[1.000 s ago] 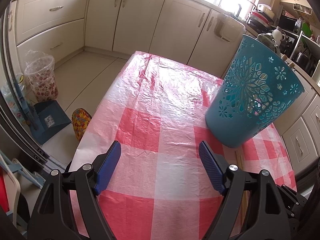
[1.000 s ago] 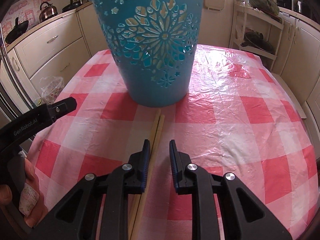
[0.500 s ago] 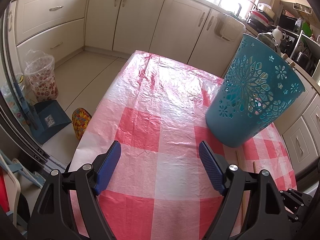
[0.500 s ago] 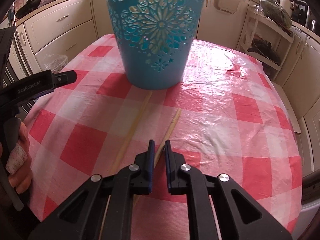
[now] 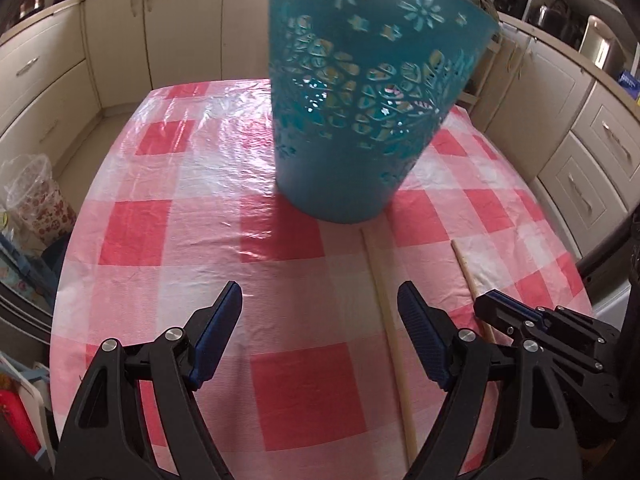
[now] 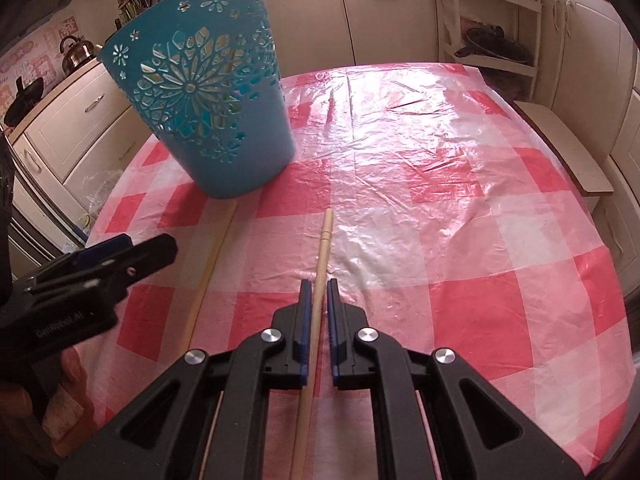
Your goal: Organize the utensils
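A teal cut-out basket (image 5: 360, 92) stands on the red-and-white checked table; it also shows in the right wrist view (image 6: 208, 108). My right gripper (image 6: 316, 292) is shut on one wooden chopstick (image 6: 322, 252), whose tip points forward over the cloth. In the left wrist view that gripper (image 5: 486, 304) holds the same chopstick (image 5: 464, 264) at the right. A second chopstick (image 5: 384, 300) lies flat on the cloth just inside my left gripper's right finger; it shows in the right wrist view too (image 6: 212, 264). My left gripper (image 5: 320, 300) is open and empty in front of the basket.
The table (image 6: 460, 220) has a glossy plastic cover. Cream kitchen cabinets (image 5: 48, 80) ring the room. A small floral bin (image 5: 28, 200) stands on the floor at the left. A shelf rack with pans (image 6: 492, 40) stands behind the table.
The right gripper has closed on one chopstick and swung it to the right, away from the other. The left gripper has turned toward the basket, still open.
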Tool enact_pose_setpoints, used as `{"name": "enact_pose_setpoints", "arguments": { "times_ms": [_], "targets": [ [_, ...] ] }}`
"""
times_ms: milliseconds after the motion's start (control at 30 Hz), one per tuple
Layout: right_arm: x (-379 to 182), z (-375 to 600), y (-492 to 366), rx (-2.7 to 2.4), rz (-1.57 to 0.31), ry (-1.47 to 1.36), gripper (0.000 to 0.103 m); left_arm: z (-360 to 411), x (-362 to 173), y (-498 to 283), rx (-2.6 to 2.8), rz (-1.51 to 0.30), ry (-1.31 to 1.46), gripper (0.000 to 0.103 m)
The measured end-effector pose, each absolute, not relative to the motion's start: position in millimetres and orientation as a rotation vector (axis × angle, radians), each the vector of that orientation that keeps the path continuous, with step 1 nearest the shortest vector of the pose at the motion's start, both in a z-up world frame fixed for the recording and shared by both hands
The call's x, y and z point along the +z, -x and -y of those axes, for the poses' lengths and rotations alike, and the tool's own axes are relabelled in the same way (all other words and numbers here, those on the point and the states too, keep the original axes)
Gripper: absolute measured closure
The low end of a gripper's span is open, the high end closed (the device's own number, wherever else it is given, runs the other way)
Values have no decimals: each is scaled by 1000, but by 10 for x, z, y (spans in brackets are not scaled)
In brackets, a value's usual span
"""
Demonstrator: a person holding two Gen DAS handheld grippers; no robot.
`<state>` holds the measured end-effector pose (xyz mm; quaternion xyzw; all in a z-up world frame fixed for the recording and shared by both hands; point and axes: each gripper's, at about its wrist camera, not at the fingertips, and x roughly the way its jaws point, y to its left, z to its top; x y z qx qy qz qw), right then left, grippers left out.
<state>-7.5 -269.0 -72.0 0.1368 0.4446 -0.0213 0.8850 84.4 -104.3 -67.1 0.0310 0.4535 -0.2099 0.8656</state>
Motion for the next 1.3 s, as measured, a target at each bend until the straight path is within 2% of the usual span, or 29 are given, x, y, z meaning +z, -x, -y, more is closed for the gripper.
{"name": "enact_pose_setpoints", "arguments": {
  "times_ms": [167, 267, 300, 333, 367, 400, 600, 733, 800, 900, 933, 1000, 1300],
  "targets": [
    [-727, 2720, 89, -24, -917, -307, 95, 1277, -728, -865, -412, -970, -153, 28],
    [-728, 2728, 84, -22, -915, -313, 95, 1365, -778, -860, -415, -980, -204, 53],
    [-725, 2724, 82, -22, -915, -309, 95, 1373, -780, -841, -420, -970, -220, 66],
    [-726, 2724, 79, -21, -916, -306, 94, 1378, -776, -823, -431, -963, -232, 73],
    [-727, 2730, 74, -20, -916, -308, 94, 1369, -769, -814, -451, -965, -231, 89],
    [-728, 2732, 74, -19, -917, -312, 94, 1353, -762, -806, -465, -972, -226, 95],
    [-726, 2761, 73, -15, -922, -333, 93, 1128, -743, -756, -492, -1009, -186, 97],
    [-718, 2738, 69, -8, -920, -334, 88, 1097, -745, -812, -485, -1042, -201, 96],
    [-714, 2719, 64, -5, -918, -329, 85, 1157, -749, -818, -462, -1032, -255, 87],
    [-716, 2701, 59, -1, -912, -324, 82, 1260, -760, -807, -430, -1001, -336, 82],
    [-716, 2698, 56, 0, -910, -324, 81, 1275, -759, -797, -429, -992, -349, 83],
    [-717, 2687, 54, 2, -904, -321, 79, 1271, -753, -784, -459, -992, -342, 98],
    [-721, 2562, 41, -1, -884, -249, 69, 842, -509, -705, -584, -994, -122, 98]
  ]
}}
